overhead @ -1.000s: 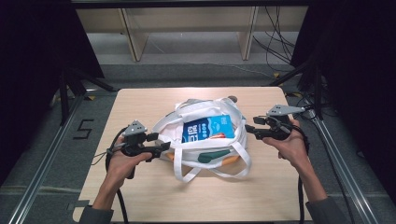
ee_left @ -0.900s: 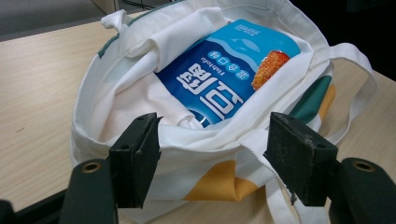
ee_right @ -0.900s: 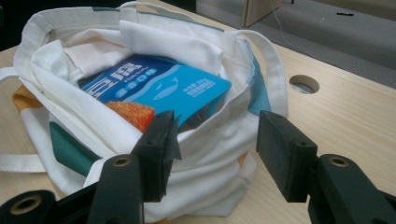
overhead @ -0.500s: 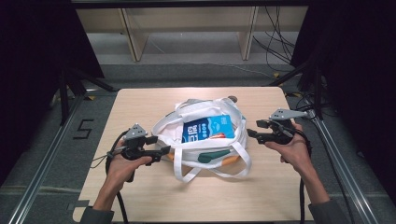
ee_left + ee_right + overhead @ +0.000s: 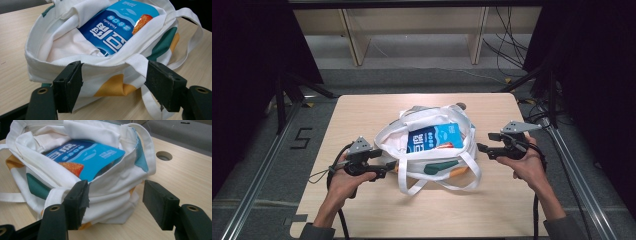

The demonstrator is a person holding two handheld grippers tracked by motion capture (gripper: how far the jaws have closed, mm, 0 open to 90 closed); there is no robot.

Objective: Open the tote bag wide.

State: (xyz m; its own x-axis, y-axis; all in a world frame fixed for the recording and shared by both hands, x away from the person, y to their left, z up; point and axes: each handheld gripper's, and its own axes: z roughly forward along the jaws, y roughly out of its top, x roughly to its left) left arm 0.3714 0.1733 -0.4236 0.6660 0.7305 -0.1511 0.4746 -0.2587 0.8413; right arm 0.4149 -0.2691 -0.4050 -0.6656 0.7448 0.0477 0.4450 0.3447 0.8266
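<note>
Releasing the white canvas tote bag (image 5: 432, 150) mid-table, blue snack packet (image 5: 434, 136) inside; my left fingers (image 5: 388, 165) and right fingers (image 5: 482, 148), just opening, hold nothing. Next: withdraw without snagging handles.

cloth bag (image 5: 432, 150) (matt), glossy packet (image 5: 434, 137), wood table (image 5: 362, 110)

Even overhead light falls on the table (image 5: 362, 120) in the high view, while both sides beyond it sink into near-black and shadows under things stay soft and short. The high view is slightly soft and grainy. In both gripper views the white tote bag (image 5: 75, 47) is bright without glare, and the near black jaws look a little blurred.
</note>
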